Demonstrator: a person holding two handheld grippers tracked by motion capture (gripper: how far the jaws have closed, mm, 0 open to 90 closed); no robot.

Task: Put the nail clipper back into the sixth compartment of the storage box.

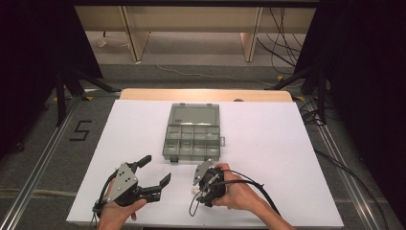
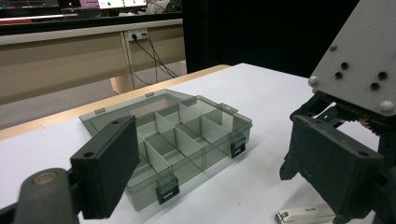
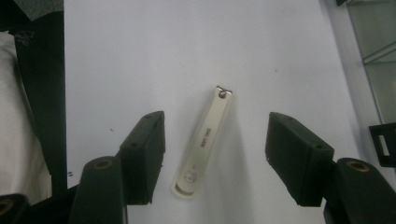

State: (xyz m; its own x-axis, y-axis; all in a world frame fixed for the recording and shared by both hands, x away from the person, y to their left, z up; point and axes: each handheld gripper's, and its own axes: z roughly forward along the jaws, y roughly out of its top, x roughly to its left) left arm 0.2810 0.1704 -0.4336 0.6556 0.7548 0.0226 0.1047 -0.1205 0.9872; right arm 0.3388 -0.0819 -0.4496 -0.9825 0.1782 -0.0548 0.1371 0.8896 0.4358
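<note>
A cream and silver nail clipper [image 3: 205,140] lies flat on the white table cover [image 3: 140,56]. My right gripper [image 3: 219,158] points straight down over it, open, with one jaw on each side and not touching it. In the high view this gripper [image 1: 201,187] is near the front middle, held by a hand. My left gripper [image 1: 156,170] is at the front left, open and empty, and aims toward the box. A grey translucent organizer box [image 1: 194,139] stands open at the table's middle, its lid [image 1: 194,115] laid back flat. Its compartments [image 2: 182,140] look empty.
The white cover [image 1: 268,143] spreads wide to the left and right of the box. A wooden table edge [image 1: 206,94] runs along the back. From the left gripper view, the clipper [image 2: 306,215] lies low on the right under the right gripper's grey plate [image 2: 359,60]. Cables [image 1: 258,189] trail toward the front right.
</note>
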